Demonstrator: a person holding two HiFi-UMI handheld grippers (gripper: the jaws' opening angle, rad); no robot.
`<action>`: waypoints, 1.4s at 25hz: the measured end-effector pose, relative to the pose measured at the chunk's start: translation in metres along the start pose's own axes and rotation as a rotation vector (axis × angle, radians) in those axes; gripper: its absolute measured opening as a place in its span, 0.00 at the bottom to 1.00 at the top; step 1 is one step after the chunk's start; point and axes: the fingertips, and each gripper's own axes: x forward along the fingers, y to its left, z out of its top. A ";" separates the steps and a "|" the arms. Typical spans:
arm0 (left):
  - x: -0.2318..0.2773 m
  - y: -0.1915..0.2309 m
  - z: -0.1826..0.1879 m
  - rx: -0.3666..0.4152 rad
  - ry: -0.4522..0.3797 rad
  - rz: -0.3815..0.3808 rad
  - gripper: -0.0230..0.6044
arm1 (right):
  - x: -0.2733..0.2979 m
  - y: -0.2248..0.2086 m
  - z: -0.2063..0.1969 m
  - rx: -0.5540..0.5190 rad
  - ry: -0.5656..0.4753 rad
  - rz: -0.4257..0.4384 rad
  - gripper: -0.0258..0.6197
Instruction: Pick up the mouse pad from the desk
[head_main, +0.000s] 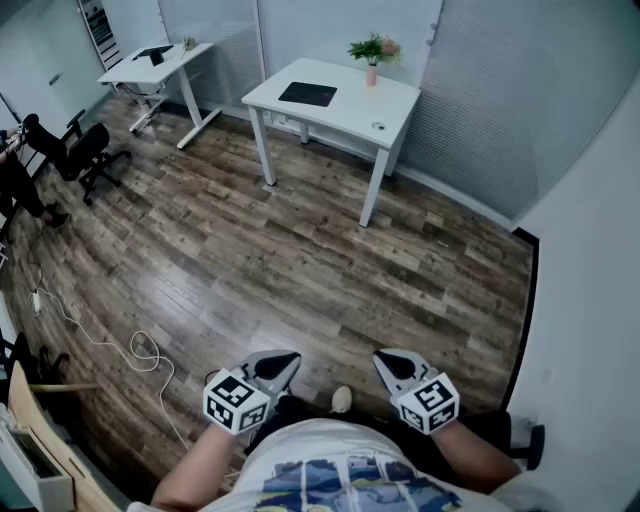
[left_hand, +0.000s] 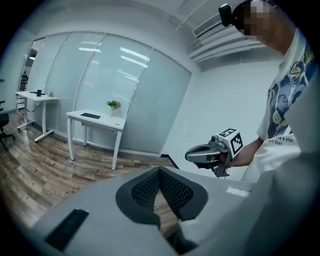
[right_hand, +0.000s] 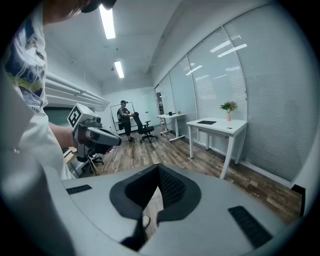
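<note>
Wood-floored office: mouse pad (head_main: 307, 94) on the far desk (head_main: 395, 105), well ahead of left gripper (head_main: 276, 366) and right gripper (head_main: 394, 366), both pinched together, empty.

Office, white desks (head_main: 372, 106), black swivel chairs (head_main: 82, 150), frosted glass partitions (left_hand: 120, 90), wood-plank floor (head_main: 300, 270)

A pink vase of flowers (head_main: 372, 60) stands far off. At far left are a white desk (head_main: 165, 58) and black office chairs (head_main: 80, 150); a white cable (head_main: 90, 338) trails over the wooden floor (head_main: 300, 270).
</note>
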 end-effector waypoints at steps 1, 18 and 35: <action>0.005 -0.004 0.001 0.004 0.000 0.000 0.04 | -0.004 -0.005 -0.002 -0.002 0.002 0.000 0.04; 0.074 -0.048 0.025 0.038 0.001 0.018 0.04 | -0.042 -0.082 -0.010 0.004 -0.058 -0.014 0.22; 0.145 0.092 0.109 0.009 -0.045 -0.063 0.04 | 0.085 -0.193 0.071 -0.016 -0.009 -0.090 0.37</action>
